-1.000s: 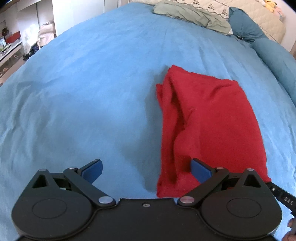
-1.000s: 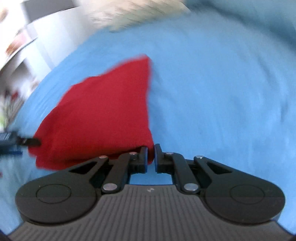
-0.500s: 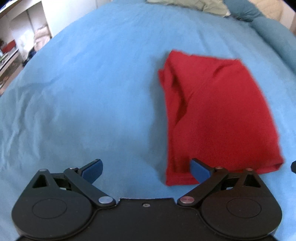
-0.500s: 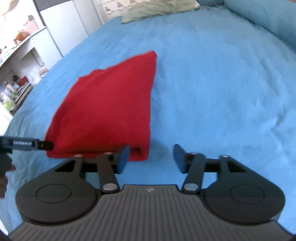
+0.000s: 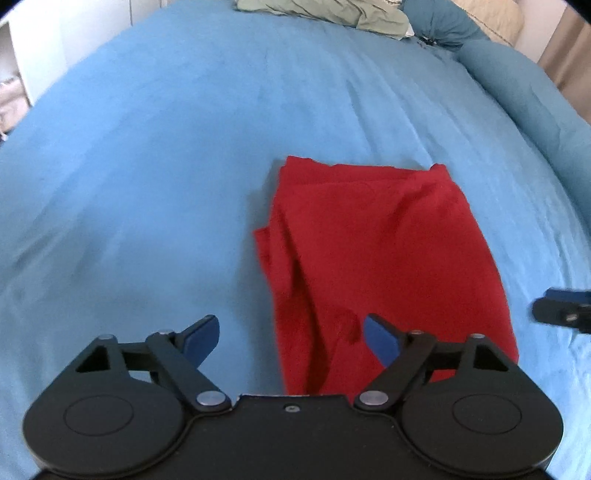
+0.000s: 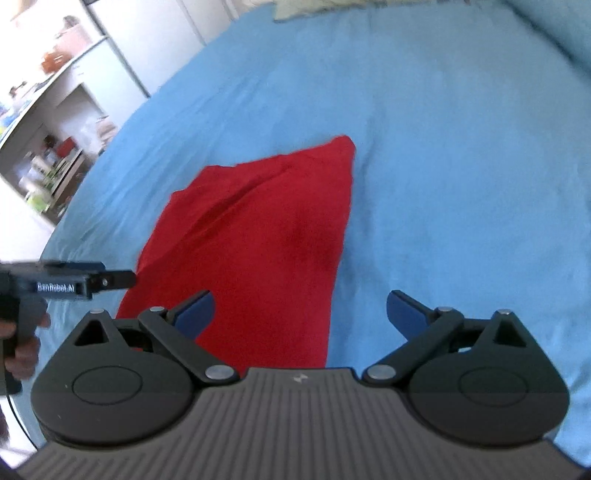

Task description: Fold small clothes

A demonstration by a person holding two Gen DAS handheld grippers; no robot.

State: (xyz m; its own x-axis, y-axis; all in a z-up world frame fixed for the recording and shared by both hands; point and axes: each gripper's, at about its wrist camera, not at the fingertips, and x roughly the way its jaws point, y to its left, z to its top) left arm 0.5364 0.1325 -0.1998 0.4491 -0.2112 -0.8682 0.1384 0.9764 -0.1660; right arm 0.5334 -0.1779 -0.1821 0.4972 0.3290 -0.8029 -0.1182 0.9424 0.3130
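Note:
A red garment [image 5: 388, 251] lies folded into a long panel on the blue bedsheet [image 5: 147, 166], its left side bunched in loose pleats. My left gripper [image 5: 290, 321] hovers over the near left end; its jaws are closing, with the pleated edge between them and the pads not pressing on it. In the right wrist view the garment [image 6: 258, 236] runs away from me. My right gripper [image 6: 300, 295] is over its near right edge, jaws opening wide and gripping nothing. The other gripper's tip shows at each view's side: the right one [image 5: 561, 312] and the left one [image 6: 110, 278].
An olive cloth [image 5: 325, 11] and blue pillows [image 5: 517, 81] lie at the head of the bed. White shelves with small items [image 6: 55, 147] stand off the left side. A hand [image 6: 18, 354] holds the left gripper's handle.
My right gripper went from shut to wide open, letting go of the garment's near corner, and drew back. My left gripper shifted right, so the garment's left edge now lies between its jaws.

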